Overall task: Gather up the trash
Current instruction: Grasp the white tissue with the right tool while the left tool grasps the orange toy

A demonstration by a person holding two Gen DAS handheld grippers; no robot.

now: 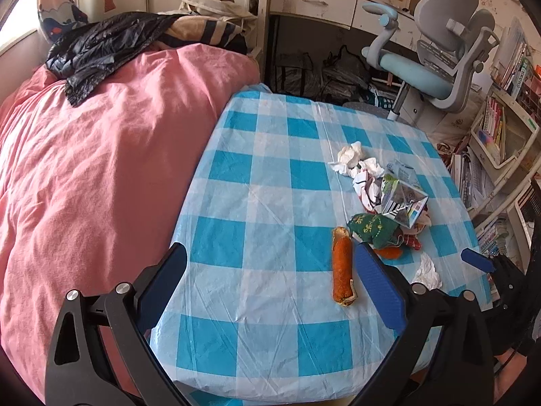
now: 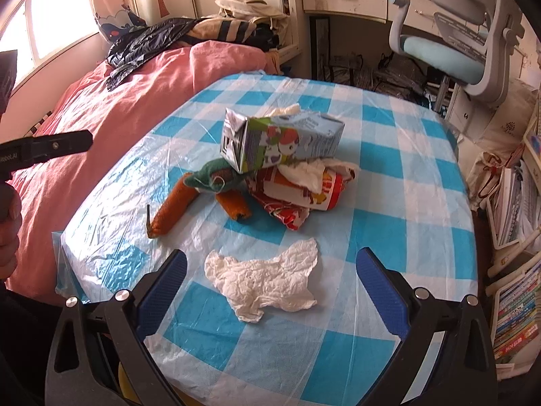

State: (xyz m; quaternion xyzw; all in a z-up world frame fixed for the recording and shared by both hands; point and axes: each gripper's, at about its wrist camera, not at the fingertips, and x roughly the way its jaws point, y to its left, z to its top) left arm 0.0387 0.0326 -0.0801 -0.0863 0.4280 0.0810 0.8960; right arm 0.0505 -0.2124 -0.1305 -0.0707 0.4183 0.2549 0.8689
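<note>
A heap of trash lies on the blue-and-white checked table (image 1: 270, 176) (image 2: 405, 203). It holds a milk carton (image 1: 404, 199) (image 2: 280, 143), a green cloth scrap (image 1: 370, 228) (image 2: 216, 176), orange peel rolls (image 1: 342, 267) (image 2: 172, 208), a red-and-white wrapper (image 2: 297, 193) and crumpled tissues (image 1: 351, 155). A flat crumpled tissue (image 2: 267, 279) (image 1: 427, 272) lies nearest, between my right gripper's (image 2: 270, 280) open fingers. My left gripper (image 1: 268, 277) is open and empty above the table's front, its right finger beside a peel roll.
A pink duvet (image 1: 101, 155) with a black jacket (image 1: 101, 44) fills the bed on the left. A grey-and-blue desk chair (image 1: 436, 64) and a desk stand behind the table. Bookshelves (image 1: 500, 128) line the right side. A hand (image 2: 8, 237) shows at far left.
</note>
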